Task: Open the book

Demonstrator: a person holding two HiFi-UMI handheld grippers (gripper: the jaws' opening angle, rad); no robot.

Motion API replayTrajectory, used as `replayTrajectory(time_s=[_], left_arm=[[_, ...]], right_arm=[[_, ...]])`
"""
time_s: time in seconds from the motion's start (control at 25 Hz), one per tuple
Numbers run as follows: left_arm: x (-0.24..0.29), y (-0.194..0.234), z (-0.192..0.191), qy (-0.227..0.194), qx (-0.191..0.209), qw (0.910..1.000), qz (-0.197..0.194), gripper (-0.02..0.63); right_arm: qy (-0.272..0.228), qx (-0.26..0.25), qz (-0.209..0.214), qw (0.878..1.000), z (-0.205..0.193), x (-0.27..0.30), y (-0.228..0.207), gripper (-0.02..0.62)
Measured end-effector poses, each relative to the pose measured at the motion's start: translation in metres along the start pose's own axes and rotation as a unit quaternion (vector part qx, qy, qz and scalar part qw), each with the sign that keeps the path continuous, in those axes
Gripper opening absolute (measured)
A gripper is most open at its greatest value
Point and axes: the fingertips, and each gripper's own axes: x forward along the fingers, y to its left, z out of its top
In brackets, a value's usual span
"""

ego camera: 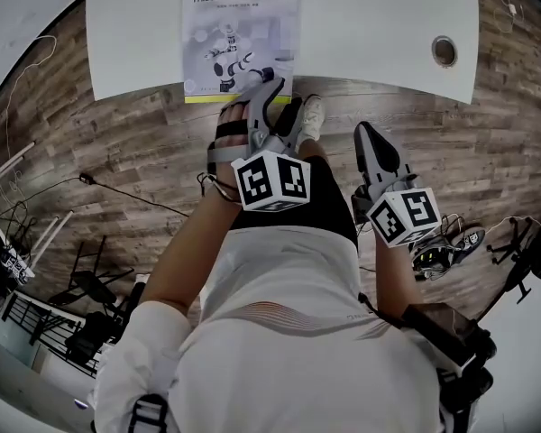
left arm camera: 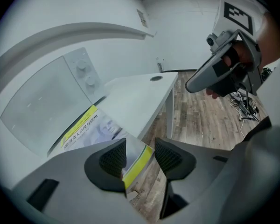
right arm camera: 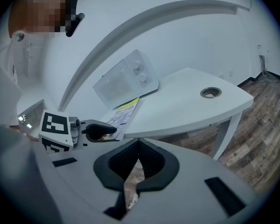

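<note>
Well, closed yellow-edged book (ego camera: 239,34) on table (ego camera: 370,25), left tool (left arm camera: 138,157) spread at its corner, right tool (right arm camera: 136,154) pressed together

Your left gripper (ego camera: 279,102) reaches forward and tilts downward, its fingers (left arm camera: 113,158) standing wide apart. Your right gripper (ego camera: 364,135) sits beside it, drawn further back, with its fingers (right arm camera: 151,161) closed tip to tip. Both your forearms (ego camera: 194,246) extend ahead of you.
</note>
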Motion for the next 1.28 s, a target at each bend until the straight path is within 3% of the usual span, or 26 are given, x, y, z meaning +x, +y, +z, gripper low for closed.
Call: replayTrajectory(time_s=[0.16, 0.4, 0.52, 0.64, 0.84, 1.04, 1.28], left_arm=[[0.002, -0.001, 0.000, 0.010, 0.000, 1.0000, 0.001, 0.196], [-0.008, -0.005, 0.006, -0.017, -0.087, 0.9952, -0.040, 0.031], [-0.012, -0.001, 0.007, -0.029, -0.130, 0.9896, -0.054, 0.018], [-0.017, 0.003, 0.010, -0.043, -0.148, 0.9860, -0.063, 0.014], [-0.043, 0.030, 0.020, -0.083, -0.212, 0.9721, -0.059, 0.012], [-0.086, 0.094, 0.022, -0.136, -0.266, 0.9543, -0.002, 0.012], [-0.129, 0.156, -0.018, -0.154, -0.342, 0.9254, 0.057, 0.012]], right_arm=[[-0.001, 0.001, 0.000, 1.000, 0.001, 0.000, -0.001, -0.005], [0.000, 0.003, -0.004, 1.000, -0.002, -0.001, -0.005, -0.005], [-0.002, 0.004, -0.003, 1.000, -0.002, -0.002, -0.004, -0.005], [-0.002, 0.004, -0.001, 1.000, -0.002, -0.002, 0.000, -0.005], [0.002, 0.000, 0.007, 1.000, -0.003, -0.001, 0.012, -0.005], [-0.002, -0.014, 0.026, 1.000, 0.009, 0.013, 0.035, -0.005], [-0.002, -0.035, 0.052, 0.998, 0.018, 0.030, 0.077, -0.005]])
